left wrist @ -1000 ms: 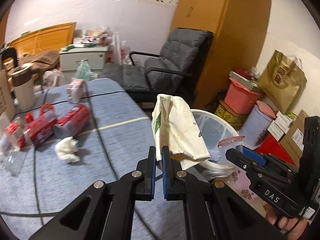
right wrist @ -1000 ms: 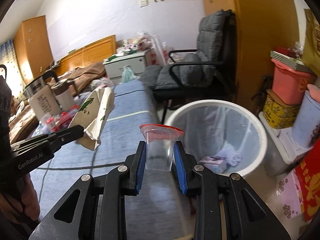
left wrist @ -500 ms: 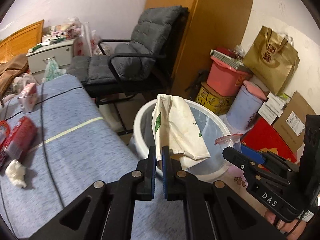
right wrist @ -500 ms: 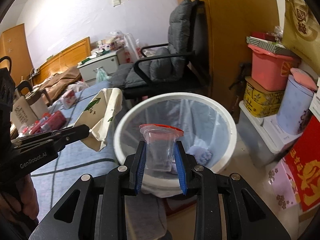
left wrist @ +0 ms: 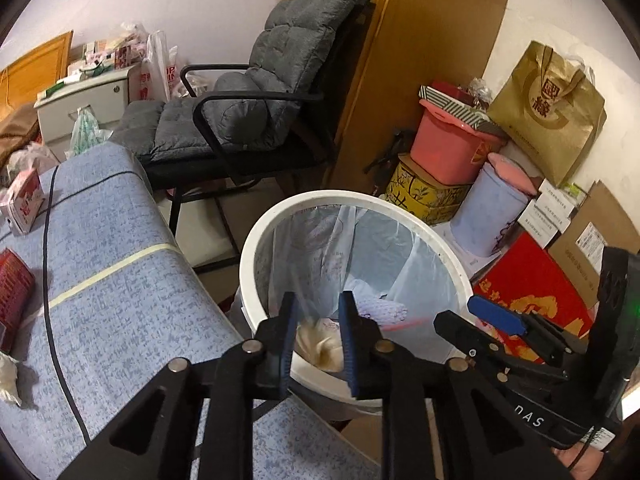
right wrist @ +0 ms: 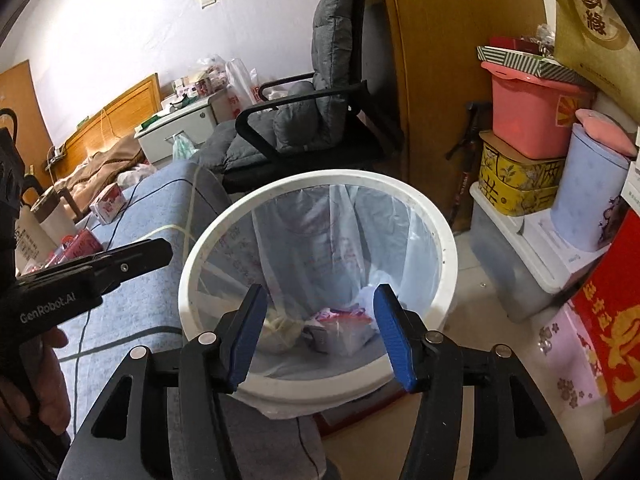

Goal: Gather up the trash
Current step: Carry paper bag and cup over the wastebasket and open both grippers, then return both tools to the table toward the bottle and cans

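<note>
Trash, a paper bag [right wrist: 280, 330] and clear cup [right wrist: 340, 330], lies at the bottom of the white bin [right wrist: 404, 384] beside the blue table [left wrist: 120, 300], left gripper [left wrist: 318, 336] and right gripper [right wrist: 320, 336] both just opened, jaws apart with nothing between them, above its rim

"GenRobot.AI" is showing in pale letters on the side of the left gripper [right wrist: 120, 258], and "DAS", partly blurred, on the right gripper [left wrist: 480, 322]. Two large Chinese characters are showing in a ring on the gold paper bag [left wrist: 548, 108]. Red print on the white plastic bag [left wrist: 158, 70] is too blurred to read.
</note>
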{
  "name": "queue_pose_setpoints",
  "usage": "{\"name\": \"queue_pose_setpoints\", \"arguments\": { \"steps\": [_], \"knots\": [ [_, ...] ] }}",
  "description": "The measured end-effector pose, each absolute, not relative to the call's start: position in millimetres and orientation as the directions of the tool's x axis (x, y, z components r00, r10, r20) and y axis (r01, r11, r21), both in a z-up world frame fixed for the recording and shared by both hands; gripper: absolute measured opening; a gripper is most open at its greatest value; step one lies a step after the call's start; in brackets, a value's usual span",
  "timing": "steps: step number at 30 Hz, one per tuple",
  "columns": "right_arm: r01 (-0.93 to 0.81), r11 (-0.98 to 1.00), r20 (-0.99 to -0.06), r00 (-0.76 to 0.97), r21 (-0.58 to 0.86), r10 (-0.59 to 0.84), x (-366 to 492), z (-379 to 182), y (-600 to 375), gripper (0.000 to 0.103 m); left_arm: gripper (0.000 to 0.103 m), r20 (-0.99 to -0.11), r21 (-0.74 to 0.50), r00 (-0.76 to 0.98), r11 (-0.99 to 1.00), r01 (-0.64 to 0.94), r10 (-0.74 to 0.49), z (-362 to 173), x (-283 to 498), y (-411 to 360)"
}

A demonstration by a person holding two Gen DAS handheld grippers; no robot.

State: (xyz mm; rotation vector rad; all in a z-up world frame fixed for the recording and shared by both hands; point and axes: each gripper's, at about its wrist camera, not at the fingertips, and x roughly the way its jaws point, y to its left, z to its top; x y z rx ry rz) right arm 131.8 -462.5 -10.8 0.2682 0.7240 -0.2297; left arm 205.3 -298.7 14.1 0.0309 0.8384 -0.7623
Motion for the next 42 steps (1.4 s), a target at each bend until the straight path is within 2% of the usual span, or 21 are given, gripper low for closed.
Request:
{"name": "queue_pose_setpoints", "arguments": {
  "steps": [5,13,25,42],
  "knots": [
    [0.288,0.945,-0.674,0.731,0.155,-0.113,125.8,-5.9,-455.0,0.057,0.023,-0.678,-0.279,0.434,0.754,0.595,-0.594,16.7,201.8,-283.1],
    [0.195,0.963,-0.643,0.765,0.187,-0.03,111.8,9.2,-414.5,0.056,0.023,-0.651,-0.271,0.504,0.794,0.545,-0.568,27.8,177.0,-231.1],
    [0.027,0.984,-0.614,0.785,0.178,0.089,101.7,28.5,-333.3,0.056,0.023,-0.62,-0.229,0.64,0.885,0.406,-0.454,40.1,151.0,-142.3],
    [-0.179,0.959,-0.597,0.753,0.218,0.277,94.5,29.3,-250.6,0.056,0.023,-0.636,-0.209,0.704,0.949,0.237,-0.316,28.8,114.2,-55.0]
  ]
}}
